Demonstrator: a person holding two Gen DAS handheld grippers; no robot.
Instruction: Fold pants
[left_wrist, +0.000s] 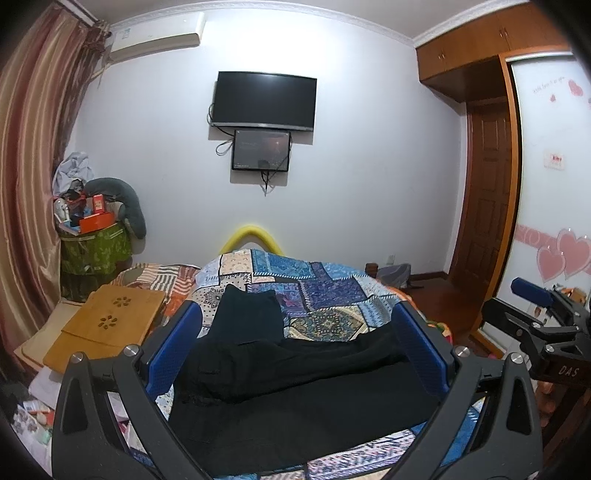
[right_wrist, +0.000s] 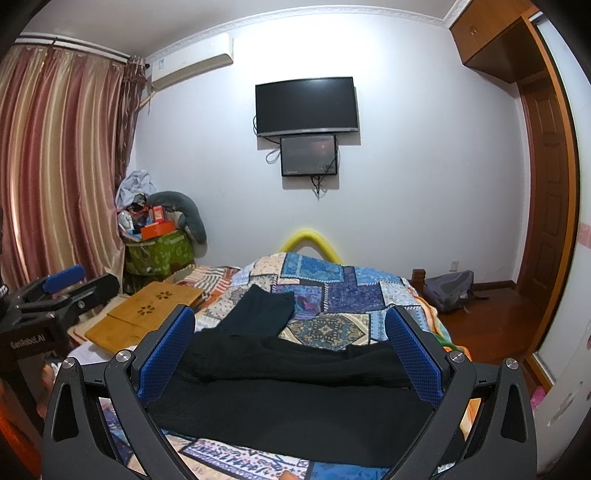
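black pants lie nearest, spread flat across the near end of the patchwork quilt, between the blue pads of the left gripper. left gripper fingers spread wide, holding nothing; it hovers above the cloth. right gripper likewise: fingers wide apart, empty, poised over the same dark fabric. pants appear doubled along their length, one layer over another, with a leg end angling away up the bed. judged state: at most a first lengthwise fold is down; cross folds are not yet done and that far leg is not yet brought in. a wooden lap tray sits on the bed's left side, just beside the pants.
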